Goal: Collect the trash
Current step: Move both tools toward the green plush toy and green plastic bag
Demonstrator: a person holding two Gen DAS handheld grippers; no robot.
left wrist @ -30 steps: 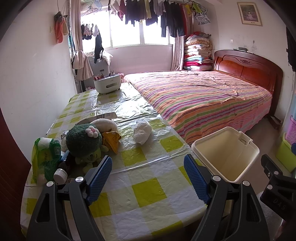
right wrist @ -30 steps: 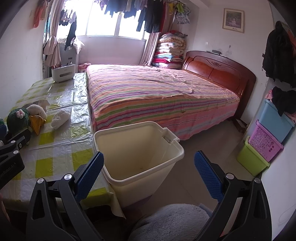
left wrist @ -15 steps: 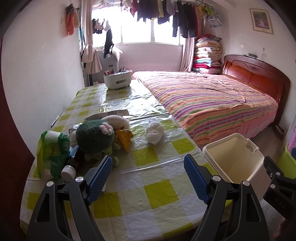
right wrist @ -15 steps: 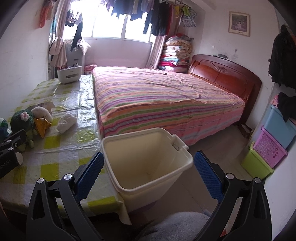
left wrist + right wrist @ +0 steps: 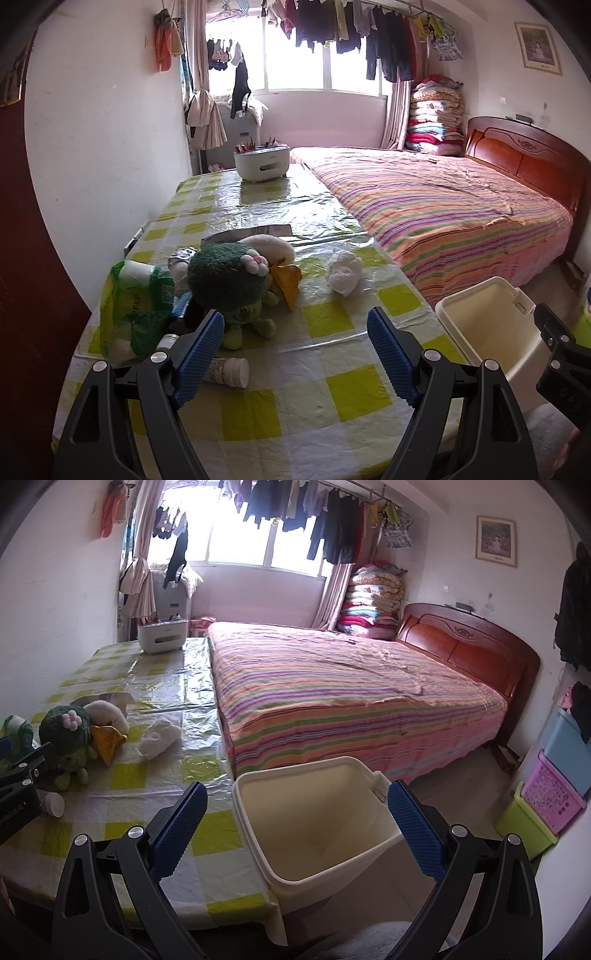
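Note:
A crumpled white paper wad (image 5: 345, 271) (image 5: 159, 737) lies on the yellow-checked table (image 5: 332, 391) (image 5: 110, 775). A small white bottle (image 5: 227, 371) (image 5: 51, 802) lies on its side at the table's near left. A green plastic bag (image 5: 135, 306) slumps at the left edge. A cream trash bin (image 5: 491, 332) (image 5: 321, 823) stands off the table's right side, empty. My left gripper (image 5: 295, 354) hovers open over the near table, its left finger above the bottle. My right gripper (image 5: 297, 821) is open above the bin's mouth.
A green plush toy (image 5: 232, 284) and a white plush with a yellow beak (image 5: 277, 258) sit beside the bag. A white tissue box (image 5: 262, 166) stands at the table's far end. A striped bed (image 5: 443, 214) runs along the right. Coloured storage boxes (image 5: 550, 797) stack by the right wall.
Both grippers have pulled back and shifted left; the table and bin look farther off. The fallen bottle has come into view under my left gripper. Both stay open.

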